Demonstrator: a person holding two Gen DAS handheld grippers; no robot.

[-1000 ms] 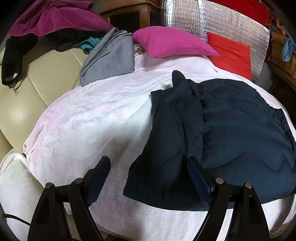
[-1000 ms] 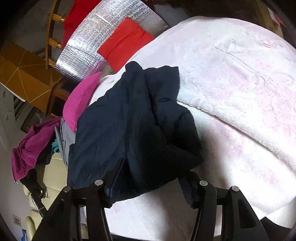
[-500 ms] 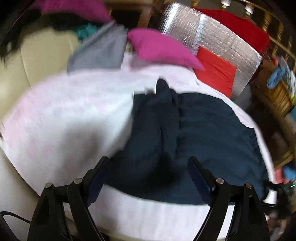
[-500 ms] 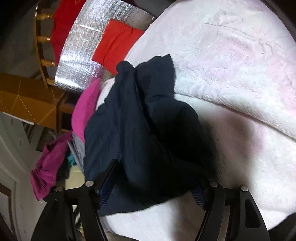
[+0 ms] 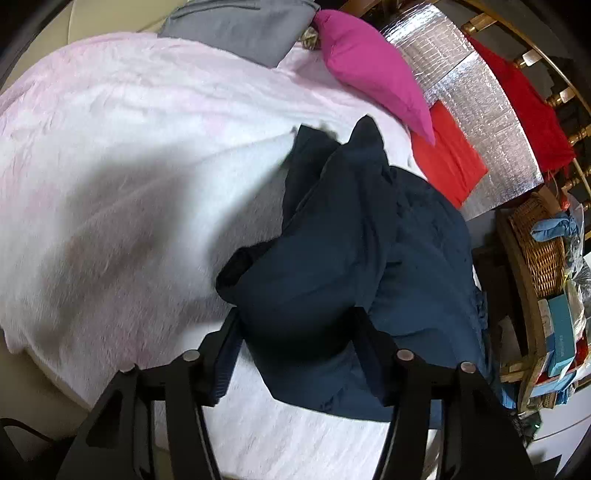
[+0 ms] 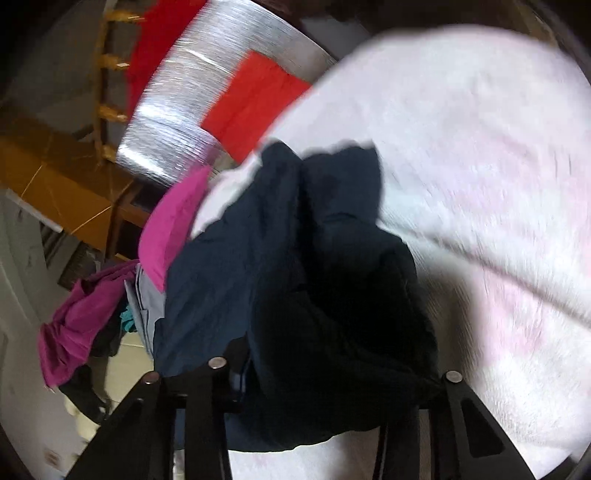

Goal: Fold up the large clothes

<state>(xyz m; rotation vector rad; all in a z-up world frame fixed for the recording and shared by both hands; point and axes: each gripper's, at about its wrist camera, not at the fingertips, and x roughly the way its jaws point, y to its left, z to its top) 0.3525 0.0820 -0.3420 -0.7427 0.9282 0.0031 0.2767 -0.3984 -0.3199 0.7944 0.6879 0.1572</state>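
Nearest the left tongs (image 5: 295,343), a bunched fold of the dark navy garment (image 5: 332,258) sits between the closing jaws; the cloth bulges up between them, but whether the pads already pinch it I cannot tell. The right tongs (image 6: 332,384) are likewise closing around a thick, shadowed hump of the same garment (image 6: 295,277), gathered there probably so both lower corners can be lifted together for a fold. Beyond both tongs the garment lies crumpled on the pale pink blanket (image 5: 129,147) covering the bed, giving a soft, broad surface to fold on. Farther off, a magenta pillow (image 5: 369,66), a grey cloth (image 5: 240,26) and a red cushion (image 5: 447,158) sit past the garment, out of the working space.
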